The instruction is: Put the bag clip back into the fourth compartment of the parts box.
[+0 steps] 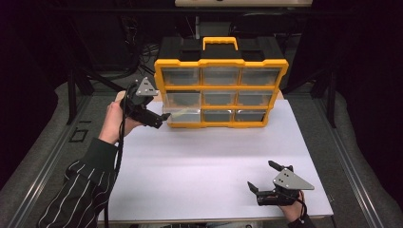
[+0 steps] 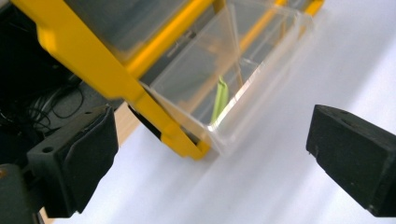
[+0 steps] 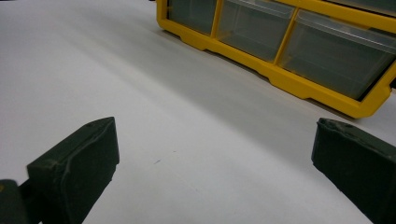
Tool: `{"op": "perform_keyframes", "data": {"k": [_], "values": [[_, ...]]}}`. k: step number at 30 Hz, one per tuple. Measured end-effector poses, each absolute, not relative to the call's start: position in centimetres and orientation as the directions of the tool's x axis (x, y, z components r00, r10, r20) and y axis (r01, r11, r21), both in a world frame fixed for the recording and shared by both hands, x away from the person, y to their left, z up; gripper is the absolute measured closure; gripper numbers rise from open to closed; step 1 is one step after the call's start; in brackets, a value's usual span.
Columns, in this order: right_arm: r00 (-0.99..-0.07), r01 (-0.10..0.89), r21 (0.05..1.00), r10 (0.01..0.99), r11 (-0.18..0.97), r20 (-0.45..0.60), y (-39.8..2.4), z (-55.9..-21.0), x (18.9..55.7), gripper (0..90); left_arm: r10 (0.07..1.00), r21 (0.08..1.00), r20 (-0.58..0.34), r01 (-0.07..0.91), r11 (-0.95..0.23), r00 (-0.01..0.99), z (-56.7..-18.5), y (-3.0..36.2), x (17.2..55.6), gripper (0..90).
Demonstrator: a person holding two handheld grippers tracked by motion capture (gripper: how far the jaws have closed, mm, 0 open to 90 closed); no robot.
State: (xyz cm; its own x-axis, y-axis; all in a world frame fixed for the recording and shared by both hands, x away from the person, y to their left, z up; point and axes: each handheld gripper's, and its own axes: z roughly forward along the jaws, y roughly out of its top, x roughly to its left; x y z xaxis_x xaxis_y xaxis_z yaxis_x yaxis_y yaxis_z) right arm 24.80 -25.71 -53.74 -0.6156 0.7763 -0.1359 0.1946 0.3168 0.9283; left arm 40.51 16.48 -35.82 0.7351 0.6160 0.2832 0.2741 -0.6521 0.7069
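At the far left of the white worktop [image 1: 199, 161], the left claw [image 1: 164, 117] sits just beside the bottom-left corner of the yellow organiser [image 1: 221, 80], held by a hand [image 1: 114, 121] whose striped sleeve [image 1: 83, 190] comes in from the near left edge. Its jaws stand wide apart with nothing between them. In the left gripper view the same claw [image 2: 210, 154] faces the clear drawer [image 2: 224, 88] of the bottom-left slot, which is pulled partway out of the frame and stands clear of both pads. Inside that drawer a thin green piece [image 2: 219, 100] leans against the clear wall; what it is cannot be told. In the high view the open drawer [image 1: 183, 115] juts toward the near side, its front past the yellow frame, with the claw's tip right at its left end; whether they touch cannot be told there.

The organiser stands upright at the far edge of the worktop, three rows of three clear drawers, a yellow handle [image 1: 220, 42] on top. The other drawers sit flush.

At the near right corner of the worktop, well apart from the organiser, the right claw [image 1: 261, 175] rests low in the right hand [image 1: 292, 209], its jaws spread wide and empty. In the right gripper view it [image 3: 212, 163] looks across bare worktop toward the organiser's bottom row.
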Motion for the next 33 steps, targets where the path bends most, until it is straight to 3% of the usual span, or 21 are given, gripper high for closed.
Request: {"op": "perform_keyframes", "data": {"k": [12,33], "values": [[-0.614,0.196,0.928,0.777,0.317,-0.136,-25.7,-53.7,24.8,0.2,0.617,0.665,0.269,0.321,-0.675,0.739,-40.1,17.8,38.0,0.1],[-0.612,0.199,0.925,0.778,0.322,-0.139,-25.8,-53.9,24.9,0.2,0.660,0.634,0.151,0.440,-0.636,0.736,-49.1,20.4,34.4,0.0]]}}
